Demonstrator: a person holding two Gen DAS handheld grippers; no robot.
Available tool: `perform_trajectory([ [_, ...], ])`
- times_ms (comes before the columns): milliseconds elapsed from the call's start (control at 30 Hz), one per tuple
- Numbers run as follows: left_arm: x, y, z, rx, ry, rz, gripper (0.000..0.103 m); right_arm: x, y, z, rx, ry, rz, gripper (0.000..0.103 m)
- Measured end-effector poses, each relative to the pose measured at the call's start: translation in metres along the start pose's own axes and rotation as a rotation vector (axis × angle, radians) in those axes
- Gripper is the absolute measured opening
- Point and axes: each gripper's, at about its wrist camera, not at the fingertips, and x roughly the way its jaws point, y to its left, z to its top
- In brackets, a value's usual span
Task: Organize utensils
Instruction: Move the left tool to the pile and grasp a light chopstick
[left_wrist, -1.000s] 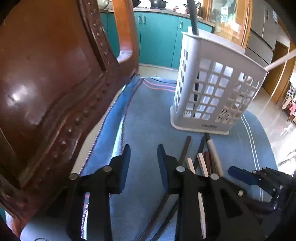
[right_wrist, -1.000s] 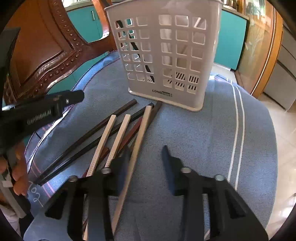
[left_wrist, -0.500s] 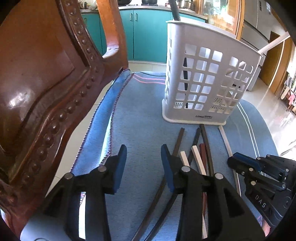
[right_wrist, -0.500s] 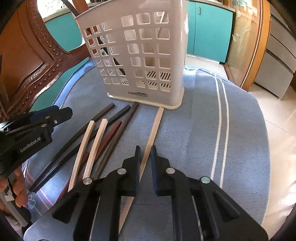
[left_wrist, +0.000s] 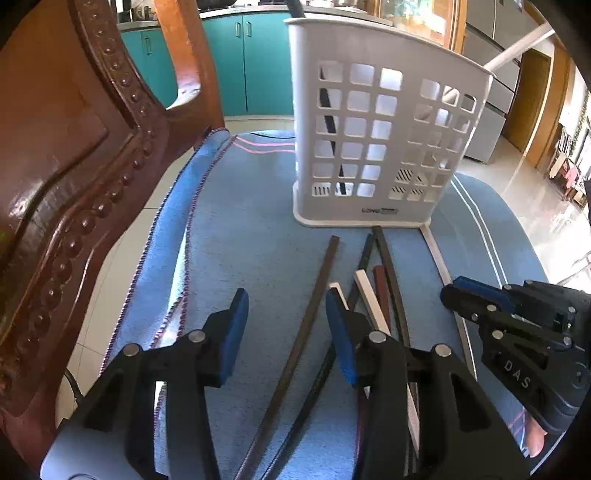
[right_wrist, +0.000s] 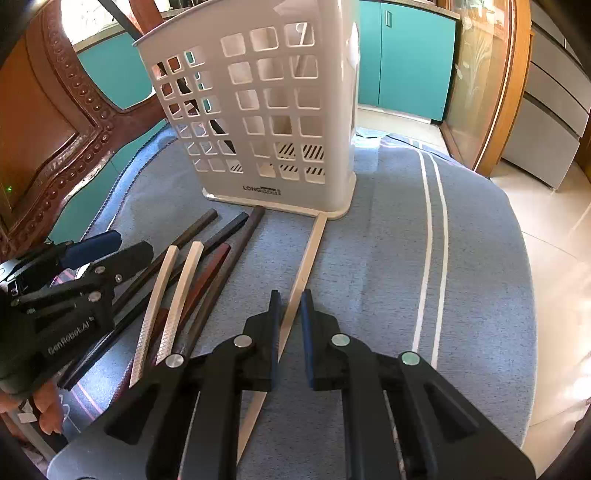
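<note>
A blue woven cloth with white stripes (right_wrist: 388, 236) covers the desk and fills the middle of both views. A carved brown wooden chair back (left_wrist: 62, 155) takes the left of the left wrist view. Toward the top centre stands a white perforated plastic utensil basket (right_wrist: 280, 110), with a dark stick leaning inside it.

Below the basket, a fan of dark, red-brown and pale chopsticks (right_wrist: 184, 280) lies on the cloth, long axes running from the basket's foot down toward the lower left.

One pale wooden chopstick (right_wrist: 306, 254) lies apart to their right, its far tip touching the basket's base. The right gripper (right_wrist: 290, 332) straddles it, jaws closed to a narrow gap and seemingly pinching it, so this hand is the nearer.

The left gripper (left_wrist: 284, 332) has just been opening its jaws; they stand half wide and hold nothing, above a long dark chopstick (left_wrist: 314, 295) that runs lengthwise between them.
</note>
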Motion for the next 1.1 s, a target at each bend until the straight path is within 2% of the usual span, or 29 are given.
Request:
perform_trajectory([
  [367, 0.001, -0.012, -0.006, 0.033, 0.012, -0.027, 0.051, 0.002, 0.000, 0.002, 0.003, 0.002, -0.005, 0.013],
  [867, 0.006, -0.014, -0.009, 0.036, 0.017, -0.026, 0.051, 0.003, 0.002, 0.003, 0.002, 0.001, -0.011, 0.013],
  [933, 0.006, -0.014, -0.009, 0.031, 0.019, -0.033, 0.046, 0.003, 0.002, 0.003, 0.001, 0.001, -0.011, 0.013],
  [967, 0.007, -0.014, -0.009, 0.030, 0.024, -0.039, 0.038, 0.003, 0.002, 0.003, 0.000, 0.000, -0.012, 0.013],
  [1000, 0.008, -0.015, -0.010, 0.028, 0.026, -0.048, 0.034, 0.003, 0.002, 0.003, 0.000, 0.001, -0.012, 0.013],
  [1100, 0.009, -0.016, -0.011, 0.025, 0.026, -0.065, 0.028, 0.003, 0.002, 0.003, 0.001, 0.001, -0.012, 0.013],
])
